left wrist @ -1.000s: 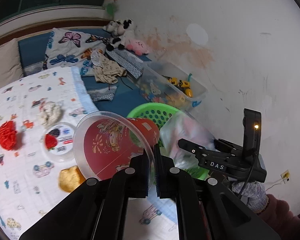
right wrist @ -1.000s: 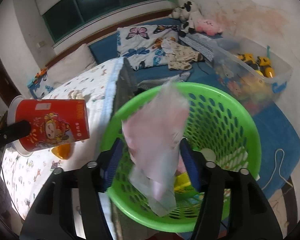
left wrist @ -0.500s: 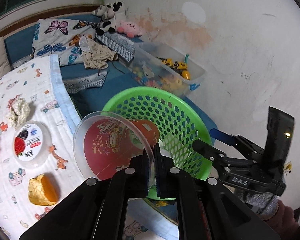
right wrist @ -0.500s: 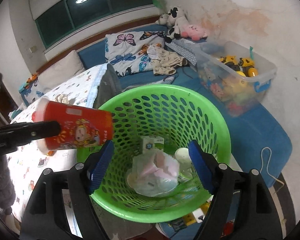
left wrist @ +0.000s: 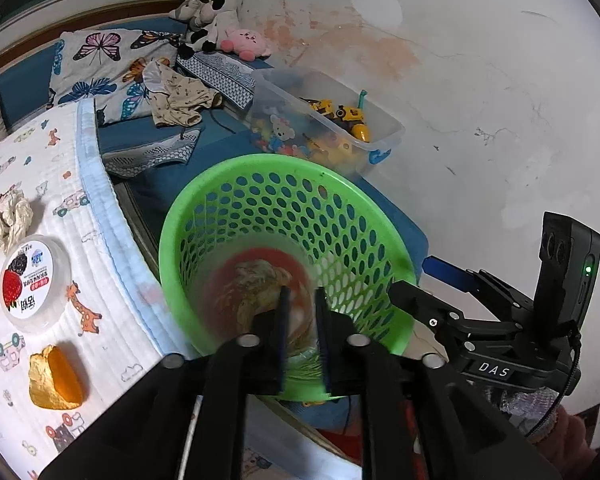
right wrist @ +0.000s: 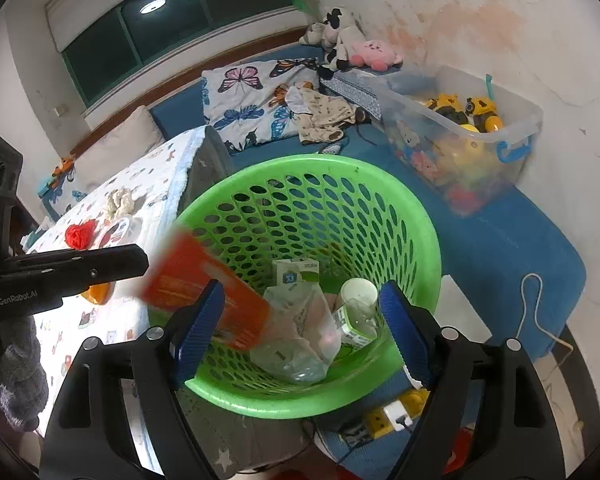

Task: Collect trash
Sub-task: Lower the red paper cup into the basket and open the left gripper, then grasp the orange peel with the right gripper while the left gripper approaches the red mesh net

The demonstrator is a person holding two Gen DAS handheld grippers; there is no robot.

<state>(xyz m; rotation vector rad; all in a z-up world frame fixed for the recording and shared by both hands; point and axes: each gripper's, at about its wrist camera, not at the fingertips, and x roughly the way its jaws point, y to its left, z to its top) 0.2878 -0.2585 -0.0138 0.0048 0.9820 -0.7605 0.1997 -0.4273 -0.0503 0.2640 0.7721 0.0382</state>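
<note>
A green basket [left wrist: 380, 236] [right wrist: 420, 216] stands beside the bed. A red paper cup [left wrist: 256, 280] [right wrist: 216, 296], blurred, is falling into it, free of my left gripper [left wrist: 302, 320], whose jaws stand a little apart just above the basket's near rim. My right gripper [right wrist: 300, 320] is open and empty over the basket. A clear plastic bag [right wrist: 300, 332], a small carton [right wrist: 296, 274] and a white cup [right wrist: 358, 292] lie inside.
On the bed's printed sheet [left wrist: 100, 344] lie a white round lid [left wrist: 34, 280], an orange wrapper [left wrist: 56, 380], a crumpled tissue [left wrist: 12, 220] and a red ball [right wrist: 78, 234]. A clear toy bin [left wrist: 332, 128] stands behind the basket by the wall. A power strip [right wrist: 392, 416] lies on the floor.
My left gripper has opened slightly and let go of the red cup, which drops into the basket. The right gripper dropped the plastic bag in and stays open.
</note>
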